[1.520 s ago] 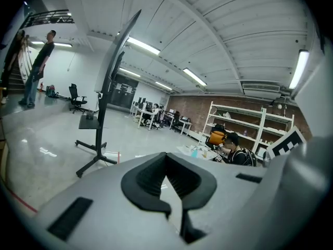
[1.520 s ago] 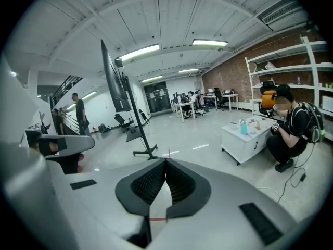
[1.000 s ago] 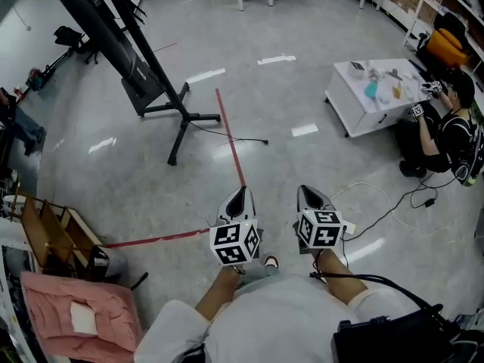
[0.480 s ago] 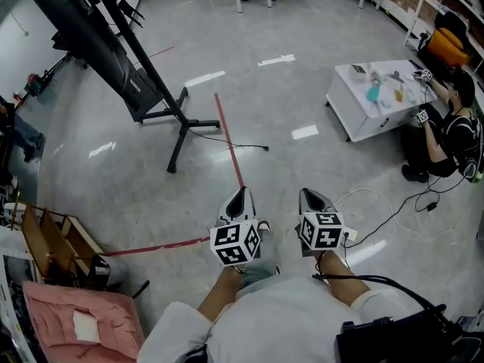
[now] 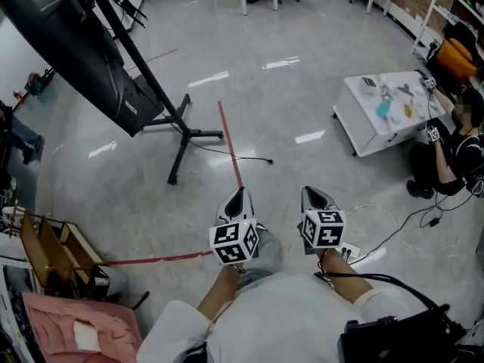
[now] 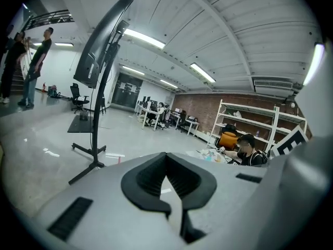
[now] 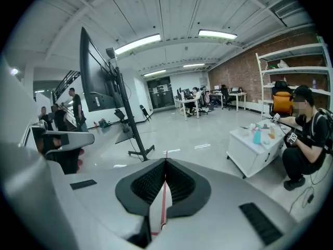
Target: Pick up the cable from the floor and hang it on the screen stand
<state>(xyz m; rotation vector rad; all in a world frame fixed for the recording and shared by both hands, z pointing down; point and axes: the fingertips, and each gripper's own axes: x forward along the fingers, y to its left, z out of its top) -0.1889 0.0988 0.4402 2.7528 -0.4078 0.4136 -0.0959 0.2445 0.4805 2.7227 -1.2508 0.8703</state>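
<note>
This looks like the approach step, with nothing picked up yet. The left tool (image 5: 238, 193) and the right tool (image 5: 312, 192) are both pressed together and empty, held side by side above the floor (image 5: 318, 97). The thin black cable (image 5: 249, 157) lies on the floor further off, trailing right from the foot of the screen stand (image 5: 178, 136) at far left. Next, a tool probably needs to get closer, spread its jaws and dip low over the cable's loose end.
</note>
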